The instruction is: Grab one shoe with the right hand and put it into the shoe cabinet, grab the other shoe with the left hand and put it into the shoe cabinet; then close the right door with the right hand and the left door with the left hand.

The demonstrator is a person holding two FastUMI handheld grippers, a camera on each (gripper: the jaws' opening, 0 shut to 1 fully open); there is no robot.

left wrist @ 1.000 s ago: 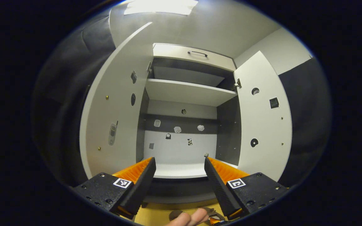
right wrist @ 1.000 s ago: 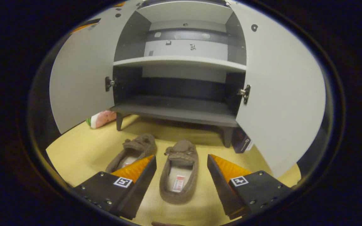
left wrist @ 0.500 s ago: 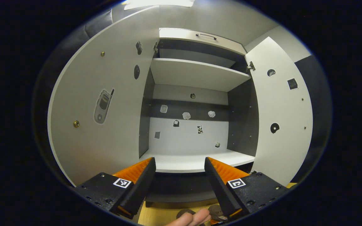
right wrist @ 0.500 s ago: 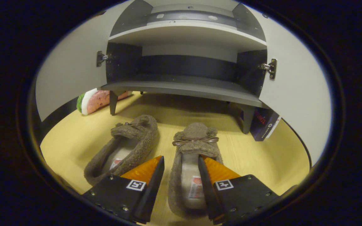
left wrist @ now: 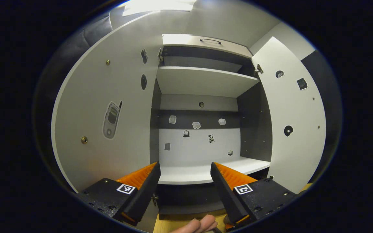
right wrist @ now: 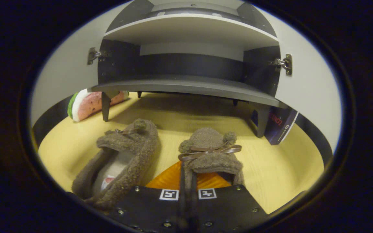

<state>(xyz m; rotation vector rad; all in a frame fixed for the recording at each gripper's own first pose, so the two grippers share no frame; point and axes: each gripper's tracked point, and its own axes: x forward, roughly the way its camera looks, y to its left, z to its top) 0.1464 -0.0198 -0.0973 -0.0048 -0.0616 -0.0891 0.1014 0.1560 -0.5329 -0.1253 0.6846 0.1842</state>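
In the right gripper view, the right gripper (right wrist: 189, 181) is sitting low over the yellow floor (right wrist: 270, 168), its fingers brought together and clamping the near side wall of the right-hand shoe (right wrist: 210, 152), a brown fleecy slipper with a ribbon bow, toe pointing toward the shoe cabinet (right wrist: 189, 87). The other shoe (right wrist: 125, 158) is lying just beside it to the left, apart from the fingers. Both shoes are resting on the floor in front of the cabinet's bottom shelf. In the left gripper view, the left gripper (left wrist: 185, 181) is hanging before the open cabinet with its fingers apart and holding nothing, the left door (left wrist: 108, 123) and right door (left wrist: 293, 123) both standing open. A hand (left wrist: 196, 226) is showing at the bottom edge.
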